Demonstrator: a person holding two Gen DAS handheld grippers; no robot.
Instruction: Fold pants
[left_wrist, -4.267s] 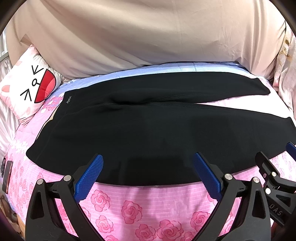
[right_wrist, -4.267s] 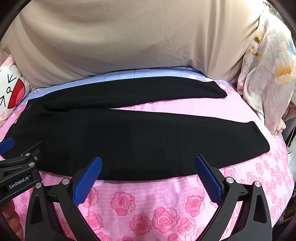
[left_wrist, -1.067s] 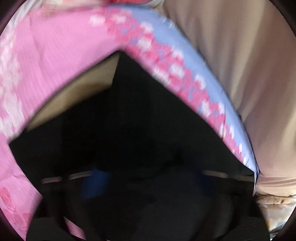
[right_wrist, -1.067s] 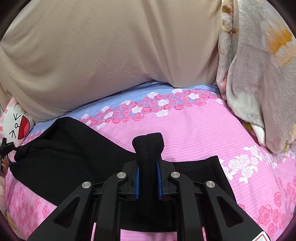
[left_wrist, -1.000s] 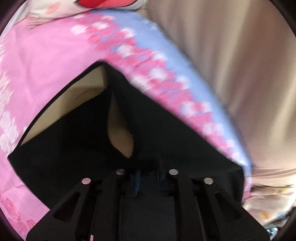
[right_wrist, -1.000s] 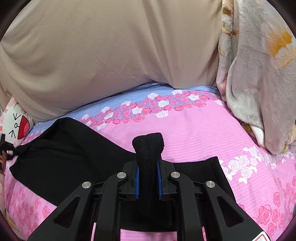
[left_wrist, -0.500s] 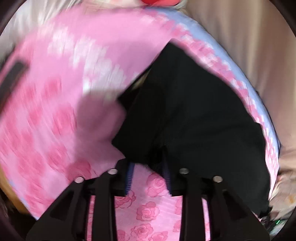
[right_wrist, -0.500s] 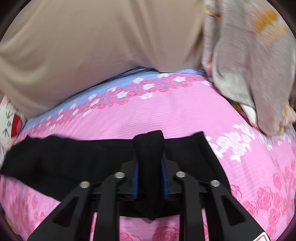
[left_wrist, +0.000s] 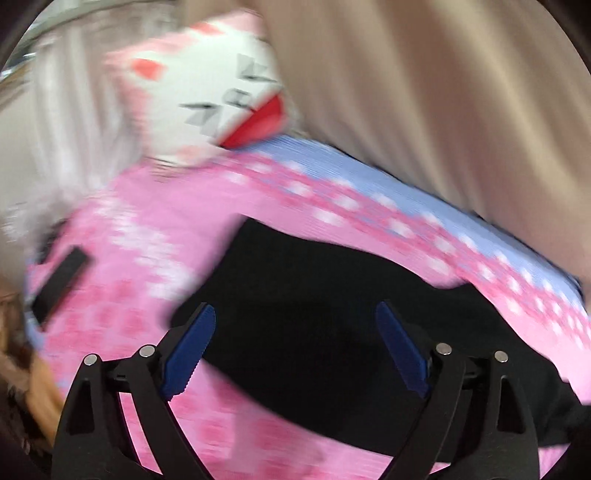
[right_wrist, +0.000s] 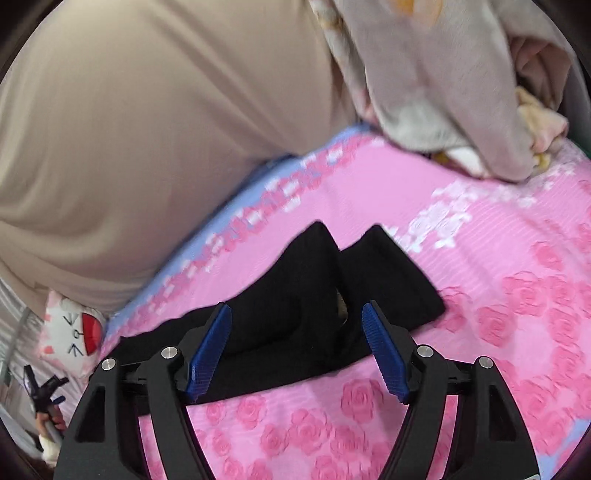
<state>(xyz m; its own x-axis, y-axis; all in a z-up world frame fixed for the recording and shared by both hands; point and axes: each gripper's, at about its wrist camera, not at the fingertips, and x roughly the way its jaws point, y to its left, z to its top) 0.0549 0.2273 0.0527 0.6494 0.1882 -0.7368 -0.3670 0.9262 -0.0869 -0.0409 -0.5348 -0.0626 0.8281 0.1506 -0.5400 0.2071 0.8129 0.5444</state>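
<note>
Item: pants (right_wrist: 295, 314), black, lying on the pink rose-print bedspread (right_wrist: 498, 314). In the right wrist view we read two cuff ends side by side, pointing toward one o'clock, the legs stacked roughly one over the other but not flush; a small gap shows between the layers near the right pad. Long axis in that view: from seven o'clock at the waist end up to one o'clock at the cuffs. In the left wrist view, heavily blurred, the dark cloth (left_wrist: 332, 314) runs from ten o'clock down to four o'clock.

Right gripper (right_wrist: 295, 347): jaws opening, blue pads apart, cloth below and between them but not pressed. Left gripper (left_wrist: 295, 347): jaws opening wide, nothing pinched, cloth lying beneath.

Risks, as we judge them: the cuffs are splayed, so a further fold made from here would carry the misalignment forward. The raised ridge of cloth between the right pads may slump and leave a crease. A pad catching a loose layer while lifting away would drag the stack askew.

Surroundings: cat-face cushion (left_wrist: 221, 99) at eleven o'clock in the left view; beige cover (right_wrist: 147, 129) behind; a crumpled floral blanket (right_wrist: 443, 92) at one o'clock in the right view.
</note>
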